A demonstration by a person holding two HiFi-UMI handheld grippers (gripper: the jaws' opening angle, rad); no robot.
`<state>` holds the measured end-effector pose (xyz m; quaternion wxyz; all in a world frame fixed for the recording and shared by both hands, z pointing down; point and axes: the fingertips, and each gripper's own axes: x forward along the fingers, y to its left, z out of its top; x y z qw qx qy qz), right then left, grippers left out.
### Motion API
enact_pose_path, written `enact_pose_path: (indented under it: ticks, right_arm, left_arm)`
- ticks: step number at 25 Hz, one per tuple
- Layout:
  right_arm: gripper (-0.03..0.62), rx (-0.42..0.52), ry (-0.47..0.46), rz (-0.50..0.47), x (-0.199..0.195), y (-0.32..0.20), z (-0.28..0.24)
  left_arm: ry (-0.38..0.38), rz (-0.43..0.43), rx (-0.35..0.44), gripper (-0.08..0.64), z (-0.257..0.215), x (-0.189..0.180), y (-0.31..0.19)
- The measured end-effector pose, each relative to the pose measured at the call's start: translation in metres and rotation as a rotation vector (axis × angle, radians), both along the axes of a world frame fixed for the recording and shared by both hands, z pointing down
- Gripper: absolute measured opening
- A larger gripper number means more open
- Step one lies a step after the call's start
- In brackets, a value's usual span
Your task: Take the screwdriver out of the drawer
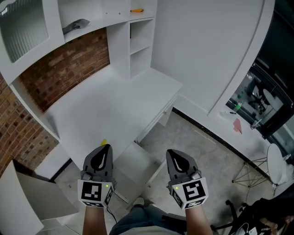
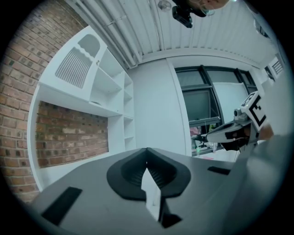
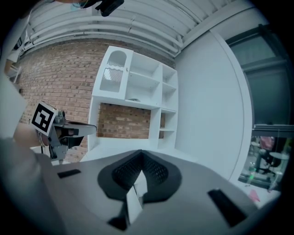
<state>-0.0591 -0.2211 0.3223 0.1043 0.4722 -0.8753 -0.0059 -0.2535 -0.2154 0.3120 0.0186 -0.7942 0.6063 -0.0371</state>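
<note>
Nearest to the head camera, my left gripper point(image 1: 106, 147) and right gripper point(image 1: 169, 152) hang side by side, low in the frame, each with its marker cube toward me. Both are closed, with nothing in them. Just past the left one's tip a yellow speck point(image 1: 104, 142) shows at the front edge of the white table point(image 1: 105, 103); it is too small to name. The drawer point(image 1: 158, 115) sits under the table's right front edge, its inside hidden. I cannot pick out the screwdriver for sure: a slim orange thing point(image 1: 136, 10) lies on a high shelf point(image 1: 115, 13), well apart from both grippers.

Left gripper view: jaws pressed together, nothing between them, facing the brick wall point(image 2: 69, 133) and white shelves. The right gripper shows at the right edge.

Right gripper view: jaws together and empty, facing the same shelves; the left gripper shows at the left
</note>
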Motion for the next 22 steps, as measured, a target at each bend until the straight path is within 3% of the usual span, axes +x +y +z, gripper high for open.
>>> enact_pose_path:
  ticks: [11, 22]
  right_arm:
    - [0.009, 0.102, -0.023, -0.018, 0.011, 0.033, -0.041]
    - [0.009, 0.146, -0.025, -0.031, 0.015, 0.053, -0.055]
  left_arm:
    - [-0.005, -0.017, 0.065, 0.012, -0.025, 0.02, 0.039]
    - [-0.016, -0.039, 0.109, 0.012, -0.043, 0.026, 0.059]
